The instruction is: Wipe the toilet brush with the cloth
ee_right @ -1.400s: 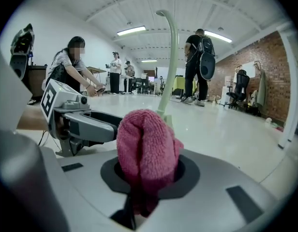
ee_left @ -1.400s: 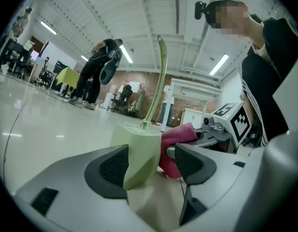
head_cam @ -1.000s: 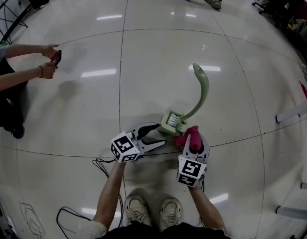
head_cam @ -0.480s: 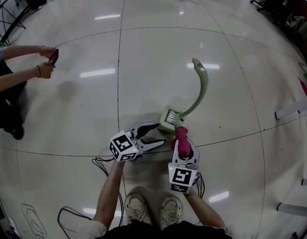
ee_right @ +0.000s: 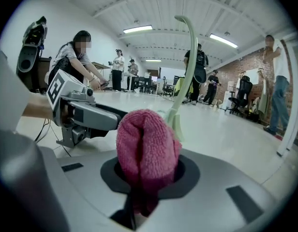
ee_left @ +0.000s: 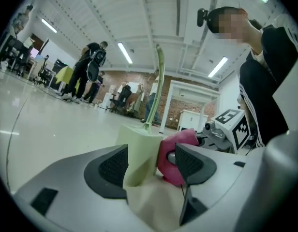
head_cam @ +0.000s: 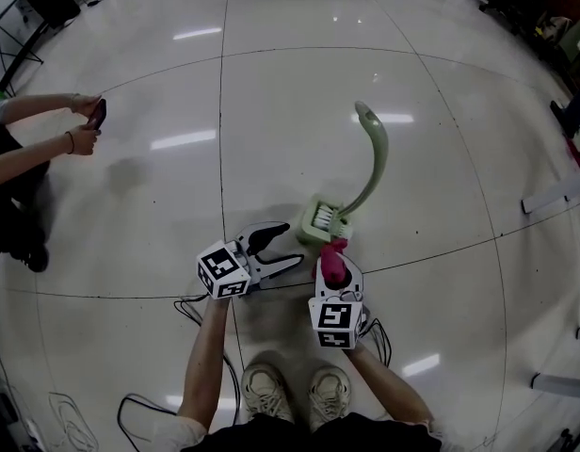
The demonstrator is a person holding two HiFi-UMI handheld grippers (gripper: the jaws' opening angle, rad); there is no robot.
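Observation:
The pale green toilet brush point(head_cam: 375, 158) stands on the floor in its square holder point(head_cam: 323, 222), its curved handle rising away from me. My right gripper point(head_cam: 335, 271) is shut on a bunched pink cloth point(head_cam: 331, 257), which sits just in front of the holder, close to its near edge. In the right gripper view the cloth point(ee_right: 146, 144) fills the jaws and the handle point(ee_right: 190, 57) rises behind it. My left gripper point(head_cam: 295, 243) is open, its tips just left of the holder. In the left gripper view the holder point(ee_left: 139, 151) and cloth point(ee_left: 175, 149) lie ahead of the parted jaws.
A crouching person point(head_cam: 26, 158) holds a phone at the far left. A black cable point(head_cam: 191, 314) loops on the floor by my shoes point(head_cam: 281, 394). White bars point(head_cam: 554, 201) lie at the right edge. Other people stand far off across the glossy tiled floor.
My right gripper has swung left and down with the cloth, from the holder's right side to just in front of it. The left gripper has stayed put.

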